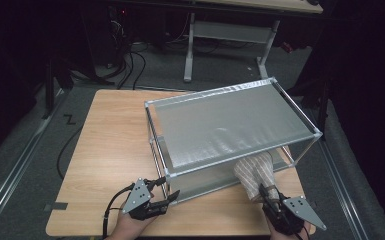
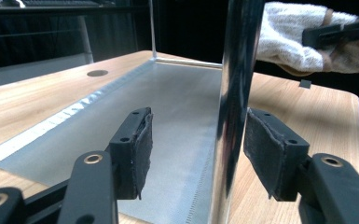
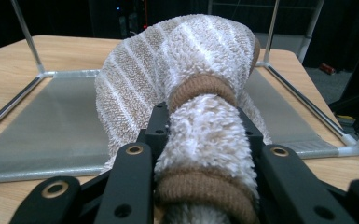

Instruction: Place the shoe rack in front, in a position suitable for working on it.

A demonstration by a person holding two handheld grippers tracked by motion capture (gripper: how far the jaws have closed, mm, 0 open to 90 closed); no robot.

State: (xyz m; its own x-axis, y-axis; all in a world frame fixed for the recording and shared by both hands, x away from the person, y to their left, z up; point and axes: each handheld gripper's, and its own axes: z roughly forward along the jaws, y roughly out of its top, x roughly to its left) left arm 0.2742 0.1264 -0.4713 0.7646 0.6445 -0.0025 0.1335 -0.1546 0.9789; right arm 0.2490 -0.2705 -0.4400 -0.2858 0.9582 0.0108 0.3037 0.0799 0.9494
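Jaws of the left gripper (image 1: pixel 172 196) stand released on either side of the near upright post (image 2: pixel 233 112) of a metal rack (image 1: pixel 232 90), one pad (image 2: pixel 137 154) to each side and neither pressing on it. Only one moment is shown, so nothing can be said of how they got there. This gripper sits at about 7 o'clock on the desk (image 1: pixel 110 145), at the rack's near left corner.

Jaws of the right gripper (image 1: pixel 266 194) are clenched on a fluffy striped sock (image 3: pixel 186 93), white and tan with brown bands, gripping it near one brown band. In the high view the sock (image 1: pixel 254 172) lies at about 5 o'clock on the desk, at the near right corner of the rack, with its far end just under the upper shelf. Its long axis runs from the jaws away toward 11 o'clock, into the rack, the far part bulging and folded over.

The rack has two grey mesh shelves: the upper one (image 1: pixel 230 125) is bare, and the lower one (image 3: pixel 51 126) sits on the desk beneath the sock's far end; whether the sock touches it I cannot tell.
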